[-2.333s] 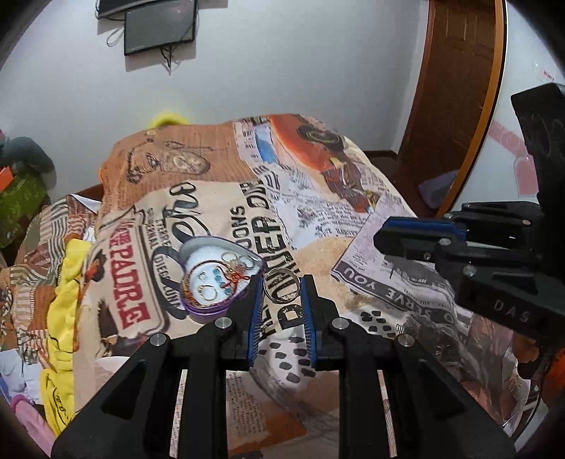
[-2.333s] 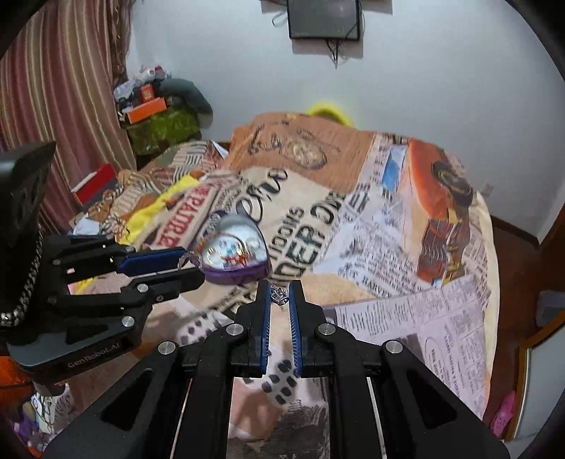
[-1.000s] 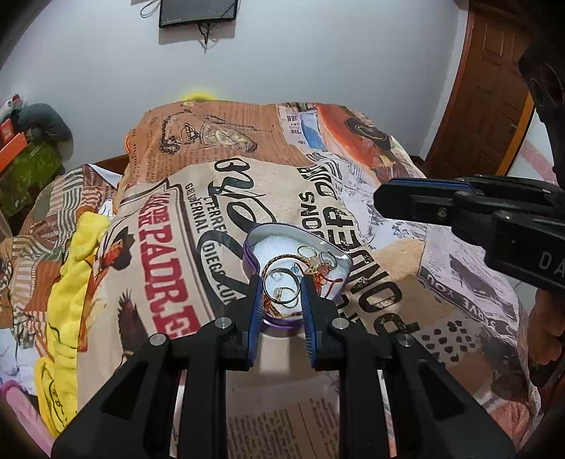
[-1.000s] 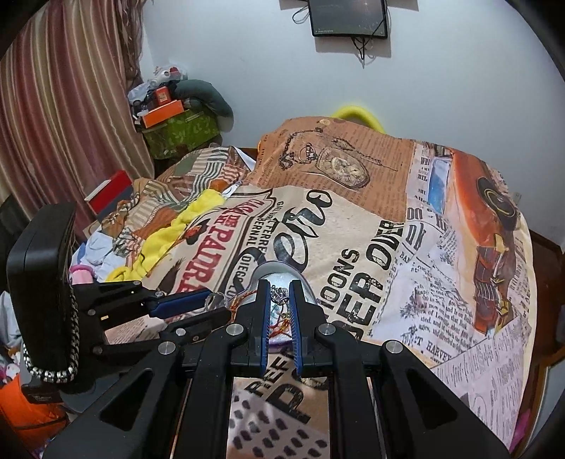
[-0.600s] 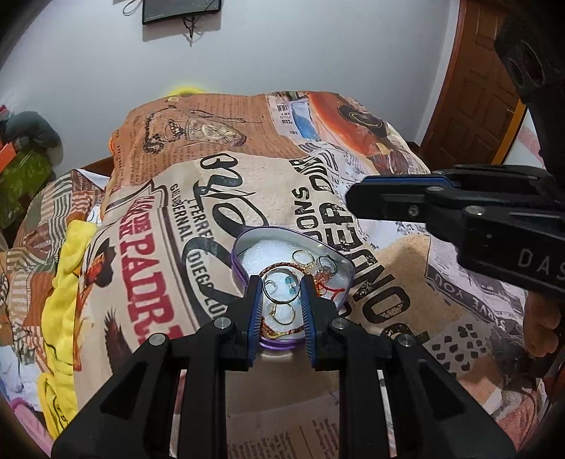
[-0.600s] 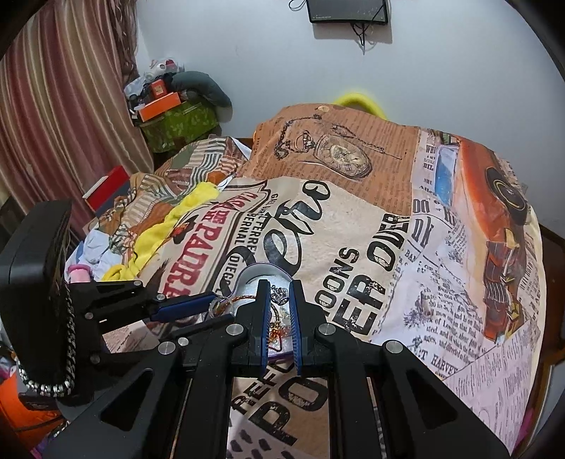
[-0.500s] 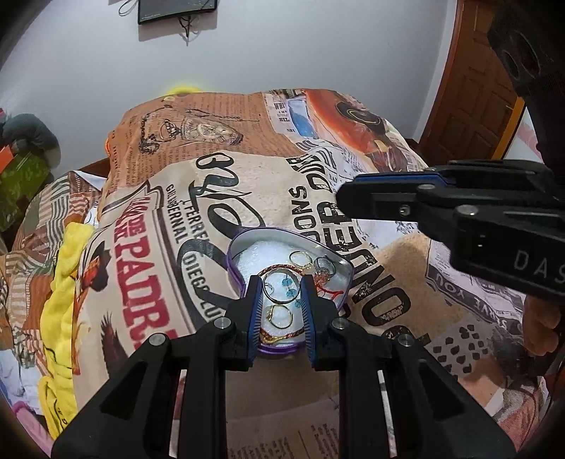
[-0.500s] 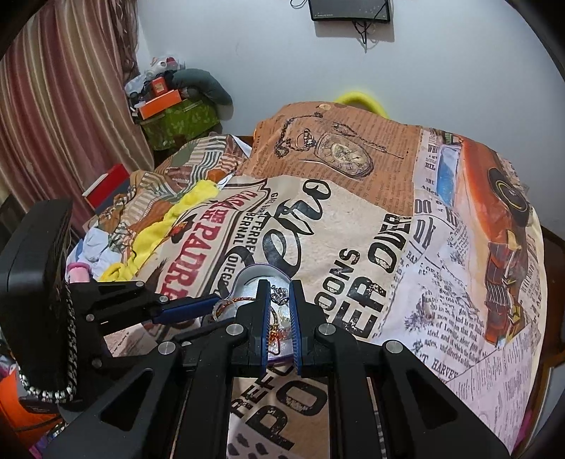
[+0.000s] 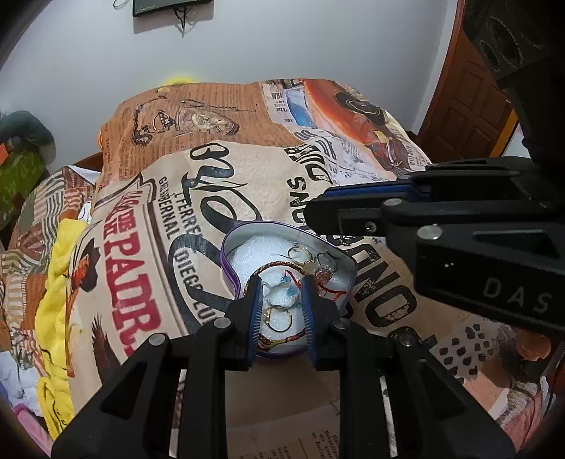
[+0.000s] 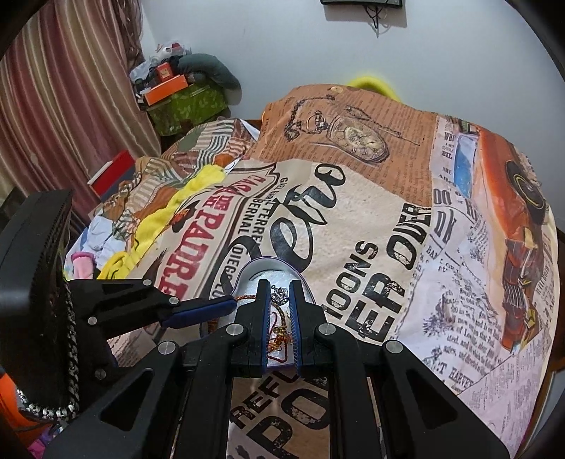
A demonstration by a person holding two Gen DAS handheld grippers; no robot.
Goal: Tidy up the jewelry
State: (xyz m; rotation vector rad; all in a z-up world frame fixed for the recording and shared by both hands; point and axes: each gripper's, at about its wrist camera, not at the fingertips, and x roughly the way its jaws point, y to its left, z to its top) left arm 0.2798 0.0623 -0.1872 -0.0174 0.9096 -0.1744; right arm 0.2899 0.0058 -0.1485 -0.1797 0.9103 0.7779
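A heart-shaped tin (image 9: pixel 229 247) with a purple rim and white foam lining lies on the printed bedspread. Inside are a gold ring (image 9: pixel 279 317), a red-gold cord bangle (image 9: pixel 279 263) and several hoops. My left gripper (image 9: pixel 280 289) hangs just over the tin's near part, shut on a thin silver hoop with blue beads (image 9: pixel 290 292). My right gripper (image 10: pixel 280 286) is shut on a small silver charm (image 10: pixel 280 294) above the tin (image 10: pixel 254 272). From the left wrist view, the right gripper (image 9: pixel 314 212) reaches in over the tin's far right rim. The left gripper (image 10: pixel 212 310) shows at the tin's left side.
The bedspread (image 10: pixel 370 219) covers a soft, uneven bed. A yellow cloth (image 10: pixel 176 208) and loose clothes lie along its left side. Boxes (image 10: pixel 183 99) are stacked by the curtain, a screen (image 9: pixel 169 7) hangs on the wall, and a wooden door (image 9: pixel 469 106) stands at the right.
Both grippers came closer to the tin and lower, each keeping its piece. In the left wrist view the right gripper slid left until its tip is over the tin's rim.
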